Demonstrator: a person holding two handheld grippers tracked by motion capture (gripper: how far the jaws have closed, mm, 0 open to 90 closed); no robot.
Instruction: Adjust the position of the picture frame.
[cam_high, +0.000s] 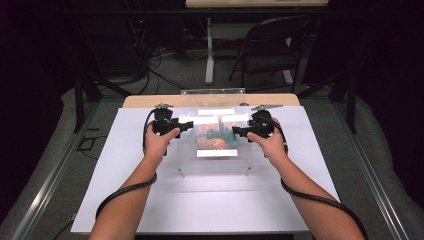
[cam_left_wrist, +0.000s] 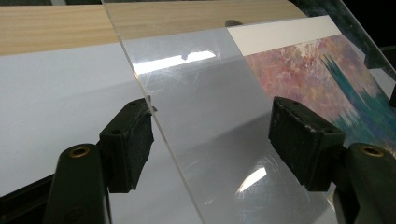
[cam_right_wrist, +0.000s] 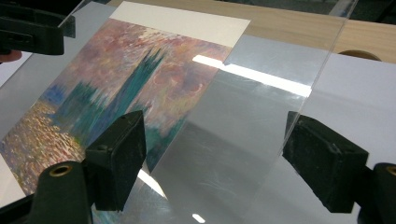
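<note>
My left hand-held gripper (cam_high: 186, 125) stood wide open, its two black jaws spread to either side of the left edge of the clear acrylic sheet (cam_high: 215, 150); in the left gripper view (cam_left_wrist: 210, 154) one pad sat just at that edge and the other hung apart over the sheet, so nothing was clamped. My right hand-held gripper (cam_high: 237, 131) was released just as wide, straddling the sheet's right edge, seen in the right gripper view (cam_right_wrist: 212, 158) with both pads clear of it. The sheet lay over a painted print (cam_high: 217, 137) of towers in pink and teal, with the print centred under it, on the white board (cam_high: 125, 165) covering the tabletop (cam_high: 145, 101). Both jaws pointed inward toward the print from opposite sides. My left hand (cam_high: 159, 142) and right hand (cam_high: 272, 145) gripped the handles, forearms reaching forward from the near edge of the board, cables trailing back beside them.
</note>
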